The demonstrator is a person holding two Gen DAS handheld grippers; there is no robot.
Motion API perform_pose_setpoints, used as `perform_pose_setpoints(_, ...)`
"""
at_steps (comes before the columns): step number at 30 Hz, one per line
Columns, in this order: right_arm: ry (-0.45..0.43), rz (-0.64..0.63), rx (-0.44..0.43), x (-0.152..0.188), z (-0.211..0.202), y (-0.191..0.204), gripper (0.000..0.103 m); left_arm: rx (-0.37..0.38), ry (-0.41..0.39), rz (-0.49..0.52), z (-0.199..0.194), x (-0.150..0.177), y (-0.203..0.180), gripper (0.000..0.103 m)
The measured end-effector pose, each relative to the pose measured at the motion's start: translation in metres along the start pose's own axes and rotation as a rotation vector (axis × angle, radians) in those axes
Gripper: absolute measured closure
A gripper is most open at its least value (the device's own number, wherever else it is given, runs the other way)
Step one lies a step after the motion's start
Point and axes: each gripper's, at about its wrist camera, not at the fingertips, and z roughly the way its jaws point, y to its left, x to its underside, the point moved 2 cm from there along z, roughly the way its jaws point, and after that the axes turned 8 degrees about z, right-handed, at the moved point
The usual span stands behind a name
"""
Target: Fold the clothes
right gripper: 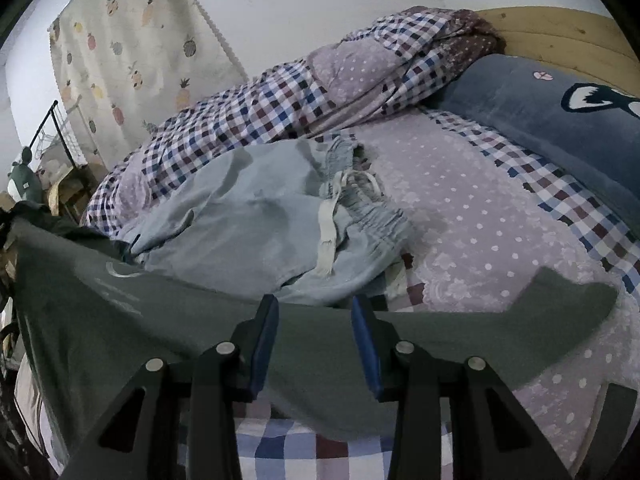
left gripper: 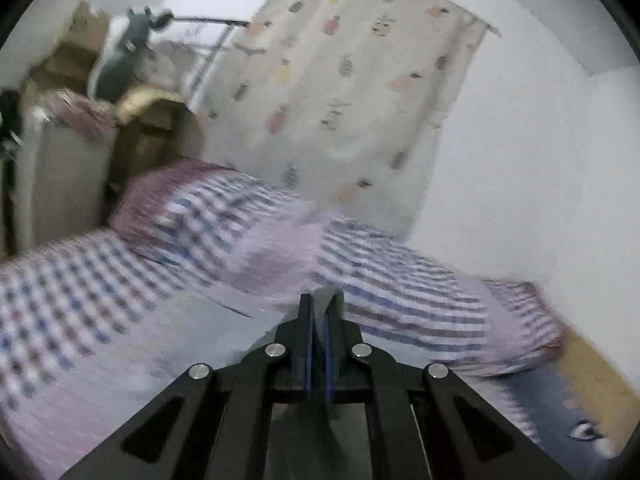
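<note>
Two pale-blue trousers (right gripper: 256, 216) beside checked quilt (right gripper: 280, 104).

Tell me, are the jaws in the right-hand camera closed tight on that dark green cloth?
No: the right gripper stands open, its blue pads well apart, with the dark green garment spread between them.

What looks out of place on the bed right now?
The light blue shorts lie crumpled on the bed, waistband bunched and drawstring trailing loose. The dark green garment hangs stretched across the open right gripper, not yet folded.
</note>
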Motion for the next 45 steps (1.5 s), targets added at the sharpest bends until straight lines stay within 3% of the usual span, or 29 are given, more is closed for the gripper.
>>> perform_pose_setpoints(3,0.043,-0.036,-0.014,0.010,0.002,0.010,0.063,-0.146,0.201,0.096,0.039,0.027,0.030,0.096)
perform_pose_setpoints(4,0.057,-0.049,-0.020,0.014,0.002,0.013,0.063,-0.176,0.262,0.129,0.047,0.038,0.040,0.083)
perform_pose_setpoints(5,0.071,-0.062,-0.025,0.018,0.002,0.017,0.063,-0.183,0.289,0.147,0.046,0.046,0.047,0.062)
perform_pose_setpoints(6,0.085,-0.075,-0.030,0.021,0.002,0.020,0.063,-0.165,0.289,0.147,0.039,0.051,0.051,0.052)
perform_pose_setpoints(7,0.099,-0.088,-0.036,0.025,0.003,0.024,0.063,-0.138,0.282,0.142,0.031,0.056,0.055,0.036)
perform_pose_setpoints(8,0.114,-0.104,-0.045,0.031,0.000,0.028,0.063,-0.098,0.267,0.132,0.018,0.062,0.059,0.025)
perform_pose_setpoints(9,0.130,-0.123,-0.057,0.038,-0.004,0.033,0.063,-0.063,0.265,0.128,0.004,0.070,0.060,0.021)
perform_pose_setpoints(15,0.248,-0.180,-0.192,0.100,-0.041,0.061,0.062,0.062,0.395,0.163,-0.076,0.143,0.063,0.019)
perform_pose_setpoints(19,0.365,-0.219,-0.230,0.157,-0.060,0.064,0.062,0.138,0.509,0.185,-0.131,0.205,0.068,0.019)
perform_pose_setpoints(21,0.409,-0.231,-0.206,0.180,-0.065,0.059,0.062,0.161,0.563,0.175,-0.151,0.233,0.070,0.019)
perform_pose_setpoints(25,0.394,-0.204,-0.170,0.194,-0.078,0.047,0.062,0.182,0.662,0.123,-0.180,0.281,0.072,0.019)
perform_pose_setpoints(30,0.334,-0.149,-0.207,0.193,-0.093,0.043,0.062,0.222,0.755,0.055,-0.191,0.315,0.063,0.019)
perform_pose_setpoints(34,0.329,-0.169,-0.209,0.196,-0.095,0.050,0.062,0.243,0.764,-0.049,-0.192,0.325,0.058,0.021)
perform_pose_setpoints(36,0.330,-0.180,-0.202,0.198,-0.094,0.052,0.062,0.238,0.763,-0.083,-0.191,0.327,0.054,0.035)
perform_pose_setpoints(38,0.330,-0.176,-0.192,0.198,-0.092,0.052,0.062,0.256,0.771,-0.102,-0.190,0.331,0.049,0.098)
perform_pose_setpoints(40,0.330,-0.161,-0.177,0.197,-0.089,0.049,0.062,0.272,0.763,-0.115,-0.192,0.332,0.044,0.101)
perform_pose_setpoints(41,0.334,-0.150,-0.174,0.197,-0.088,0.046,0.062,0.267,0.723,-0.107,-0.197,0.327,0.045,0.101)
perform_pose_setpoints(45,0.357,-0.106,-0.173,0.197,-0.083,0.037,0.061,0.194,0.486,-0.230,-0.227,0.280,0.084,0.102)
